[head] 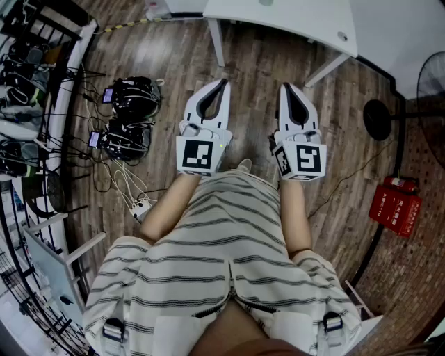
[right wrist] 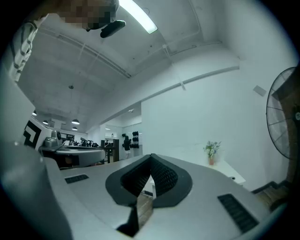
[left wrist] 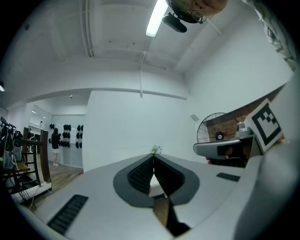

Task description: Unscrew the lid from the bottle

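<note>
No bottle or lid shows in any view. In the head view I hold both grippers in front of my striped clothing, above a wooden floor. The left gripper (head: 222, 83) points forward with its tips together, shut on nothing. Beside it the right gripper (head: 285, 87) is likewise shut and empty. In the left gripper view the left gripper (left wrist: 153, 157) aims at a white wall, jaws touching at the tip. In the right gripper view the right gripper (right wrist: 151, 156) also has its jaws closed, with a white table (right wrist: 225, 166) beyond.
A white table (head: 292, 17) stands ahead on the wooden floor. Cables and black devices (head: 128, 118) lie at left beside a rack (head: 28, 83). A fan's base (head: 379, 118) and a red crate (head: 396, 201) sit at right. A person (left wrist: 55, 145) stands far off.
</note>
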`<state>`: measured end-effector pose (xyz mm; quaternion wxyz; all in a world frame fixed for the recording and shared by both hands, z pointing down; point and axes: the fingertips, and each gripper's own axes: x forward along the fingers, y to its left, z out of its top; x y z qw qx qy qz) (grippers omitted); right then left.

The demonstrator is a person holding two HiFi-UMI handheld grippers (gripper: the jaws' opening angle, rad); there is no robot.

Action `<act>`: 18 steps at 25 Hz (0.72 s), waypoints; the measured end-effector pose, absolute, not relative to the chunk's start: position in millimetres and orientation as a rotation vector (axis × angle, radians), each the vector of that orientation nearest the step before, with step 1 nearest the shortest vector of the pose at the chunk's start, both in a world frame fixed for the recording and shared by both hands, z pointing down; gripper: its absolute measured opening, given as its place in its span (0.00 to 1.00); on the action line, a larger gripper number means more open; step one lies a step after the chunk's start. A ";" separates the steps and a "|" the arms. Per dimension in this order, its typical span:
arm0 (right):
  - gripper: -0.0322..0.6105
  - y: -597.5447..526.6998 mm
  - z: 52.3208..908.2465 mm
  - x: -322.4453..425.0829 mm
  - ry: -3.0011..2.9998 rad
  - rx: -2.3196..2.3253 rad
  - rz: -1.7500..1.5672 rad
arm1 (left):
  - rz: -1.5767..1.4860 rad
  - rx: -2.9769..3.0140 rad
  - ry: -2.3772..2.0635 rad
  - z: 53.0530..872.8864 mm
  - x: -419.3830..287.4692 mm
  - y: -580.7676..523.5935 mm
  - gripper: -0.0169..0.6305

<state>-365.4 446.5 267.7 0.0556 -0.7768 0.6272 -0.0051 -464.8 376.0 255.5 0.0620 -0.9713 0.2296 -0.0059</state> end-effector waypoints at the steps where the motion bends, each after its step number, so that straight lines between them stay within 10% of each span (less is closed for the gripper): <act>1: 0.06 450.4 268.2 -358.3 1.914 -2.344 -0.019 | -0.021 -2.939 0.707 256.6 -457.4 379.2 0.03; 18: 0.06 443.3 267.0 -286.9 1.978 -2.293 -0.033 | -0.069 -2.967 0.714 276.0 -370.9 376.9 0.03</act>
